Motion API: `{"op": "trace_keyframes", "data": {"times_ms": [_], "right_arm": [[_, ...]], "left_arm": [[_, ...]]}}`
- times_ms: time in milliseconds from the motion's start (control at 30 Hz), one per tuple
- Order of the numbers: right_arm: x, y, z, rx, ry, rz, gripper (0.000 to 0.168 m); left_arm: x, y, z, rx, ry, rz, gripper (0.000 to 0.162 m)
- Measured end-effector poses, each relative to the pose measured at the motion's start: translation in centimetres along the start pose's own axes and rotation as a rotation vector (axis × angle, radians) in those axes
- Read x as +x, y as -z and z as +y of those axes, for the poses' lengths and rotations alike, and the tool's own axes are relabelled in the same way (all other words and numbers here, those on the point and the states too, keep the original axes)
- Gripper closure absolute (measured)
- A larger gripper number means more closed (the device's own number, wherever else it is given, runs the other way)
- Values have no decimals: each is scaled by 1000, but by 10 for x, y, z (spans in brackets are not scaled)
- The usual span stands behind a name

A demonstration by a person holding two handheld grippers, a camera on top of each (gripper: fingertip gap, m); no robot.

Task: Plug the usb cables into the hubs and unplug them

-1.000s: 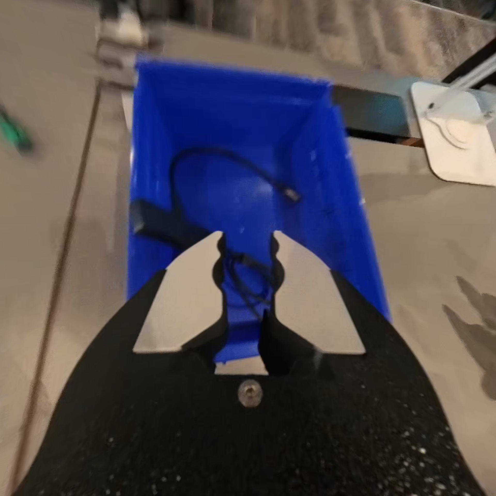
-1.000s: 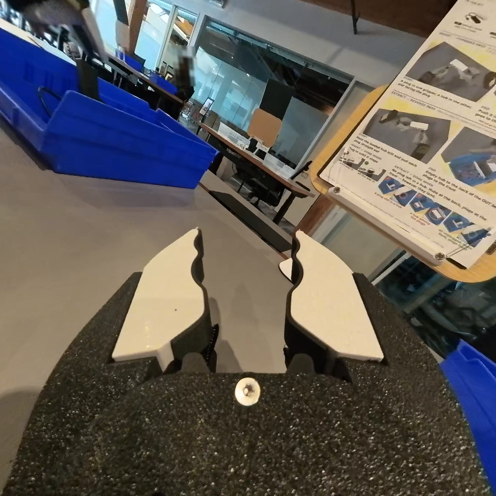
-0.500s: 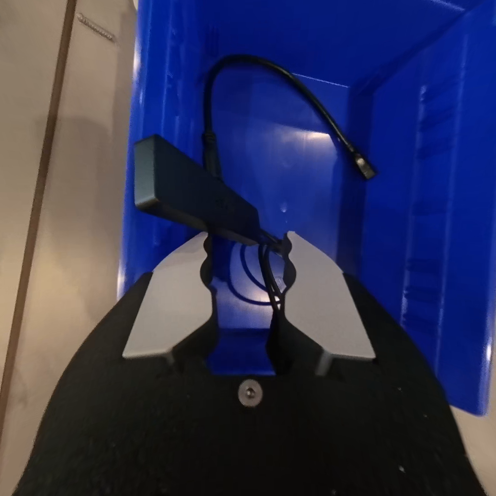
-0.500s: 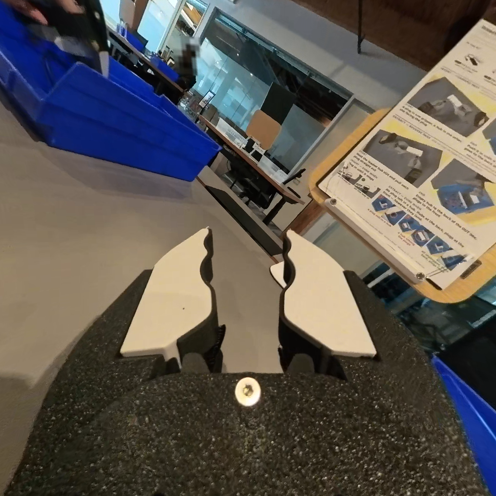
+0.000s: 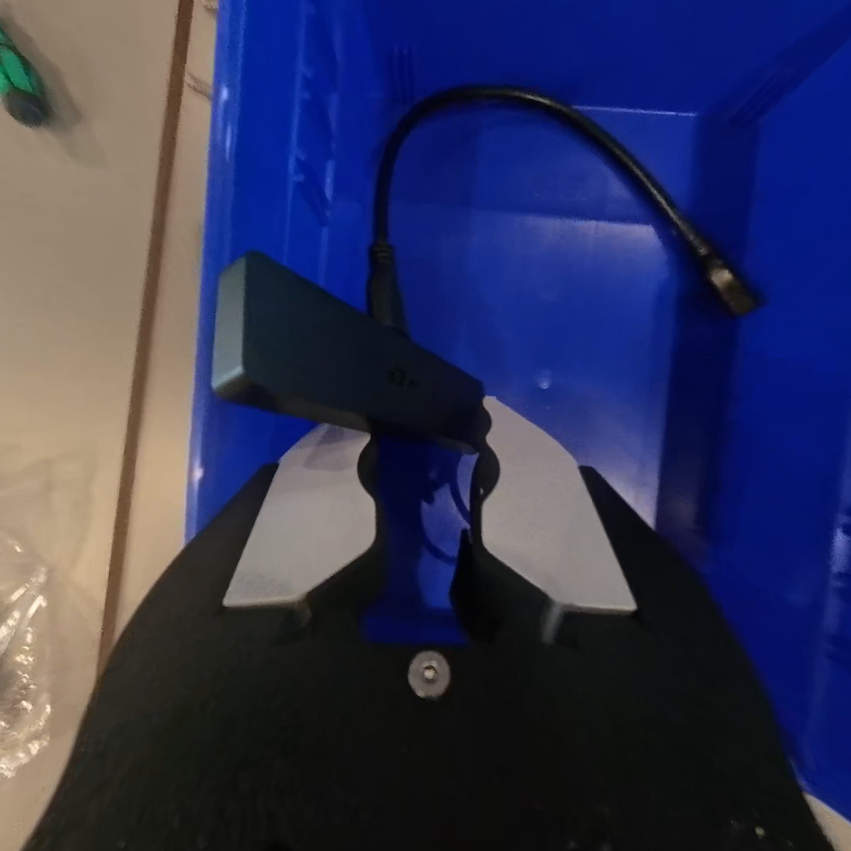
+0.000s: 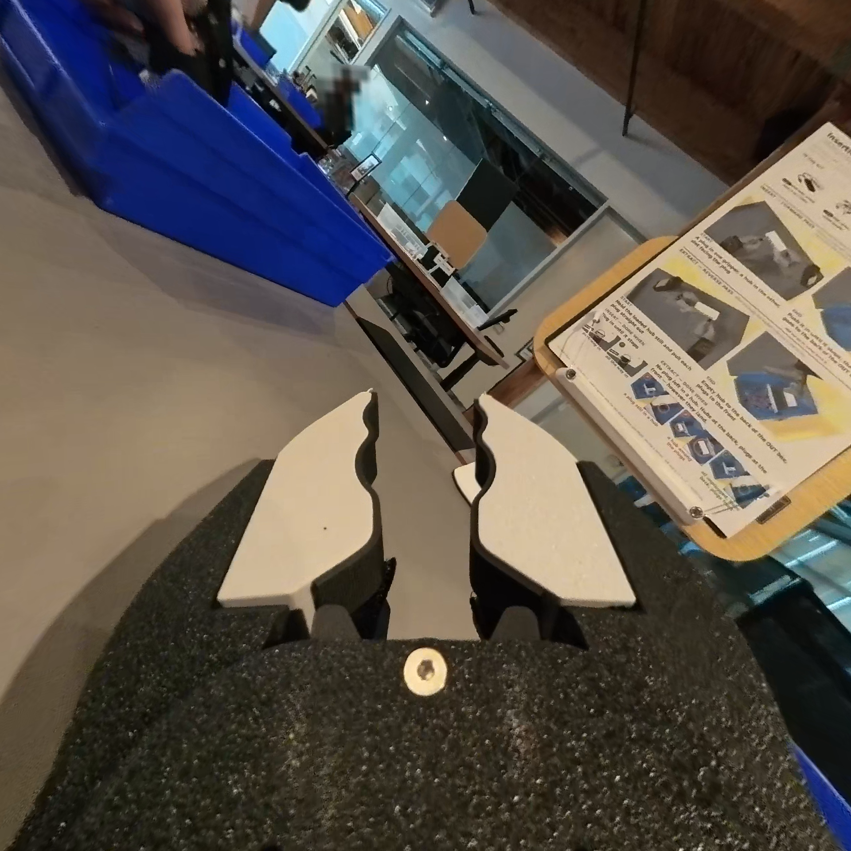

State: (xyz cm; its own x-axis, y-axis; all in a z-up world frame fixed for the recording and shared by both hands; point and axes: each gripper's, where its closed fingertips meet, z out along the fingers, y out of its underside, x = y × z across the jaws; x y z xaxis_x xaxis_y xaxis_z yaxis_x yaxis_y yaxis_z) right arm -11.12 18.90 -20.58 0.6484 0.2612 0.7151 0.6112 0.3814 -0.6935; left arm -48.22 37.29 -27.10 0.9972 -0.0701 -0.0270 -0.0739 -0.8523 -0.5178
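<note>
The left hand-held gripper (image 5: 428,442) reaches down into a blue bin (image 5: 783,414) that stands on a pale grey worktop (image 5: 92,368). Its two pale fingers (image 5: 304,520) stand apart with a clear gap between them. A dark, flat hub (image 5: 331,350) lies slantwise across the fingertips, its left end raised against the bin's left wall and its right end low, by the right fingertip. Whether the fingers touch the hub cannot be told, as it hides their tips. A short black cable (image 5: 506,99) rises from the hub's far edge, arches over the bin floor and ends in a small plug (image 5: 732,294) lying near the right wall. More thin black cable (image 5: 476,488) hangs in the gap beside the right finger. On the worktop to the left of the bin are a blurred green object (image 5: 18,87) and some crinkled clear plastic (image 5: 20,667).

The right hand-held gripper (image 6: 426,405) is held above the worktop (image 6: 138,414), well apart from the bin, with its fingers (image 6: 313,520) apart and nothing between them. In the right wrist view, the blue bin (image 6: 221,184) stands far to the upper left, with the left gripper's dark body (image 6: 193,46) over it. To the right stands a wooden board (image 6: 598,271) carrying a printed instruction sheet (image 6: 737,322) with photographs. Behind are desks, a chair and glass partitions.
</note>
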Motion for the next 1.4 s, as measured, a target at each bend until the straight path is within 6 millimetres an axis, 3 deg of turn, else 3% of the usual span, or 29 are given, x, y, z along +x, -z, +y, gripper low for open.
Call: {"op": "trace_keyframes", "data": {"times_ms": [233, 300, 433, 567, 733, 833, 933, 1033, 1167, 1267, 1400], "right_arm": [[3, -1, 4, -15, -44, 7, 131], [4, -2, 4, -18, -44, 10, 132], [4, -2, 5, -22, -45, 12, 134], [6, -3, 5, -24, -49, 19, 136], [7, -3, 5, -25, -56, 21, 138], [8, -3, 5, -26, -58, 26, 139], [11, -3, 5, -26, -71, 43, 140], [20, -1, 7, -26, -123, 76, 141], [37, 3, 14, -25, -242, 129, 141], [52, 7, 22, -17, -355, 178, 140], [74, 17, 32, -5, -476, 261, 140]], "left_arm": [[1, 6, -17, 118, -58, 22, 147], [-2, 17, -27, 195, -92, 1, 150], [10, 50, -52, 381, -126, 44, 151], [27, 106, -80, 630, -179, 28, 151], [50, 206, -104, 1063, -225, -65, 151], [84, 254, -101, 1248, -245, 53, 151], [133, 281, -92, 1311, -285, 326, 152], [187, 280, -78, 1222, -376, 629, 151], [252, 262, -53, 999, -483, 981, 151], [285, 246, -33, 855, -576, 1113, 151], [312, 228, -9, 703, -685, 1190, 151]]}}
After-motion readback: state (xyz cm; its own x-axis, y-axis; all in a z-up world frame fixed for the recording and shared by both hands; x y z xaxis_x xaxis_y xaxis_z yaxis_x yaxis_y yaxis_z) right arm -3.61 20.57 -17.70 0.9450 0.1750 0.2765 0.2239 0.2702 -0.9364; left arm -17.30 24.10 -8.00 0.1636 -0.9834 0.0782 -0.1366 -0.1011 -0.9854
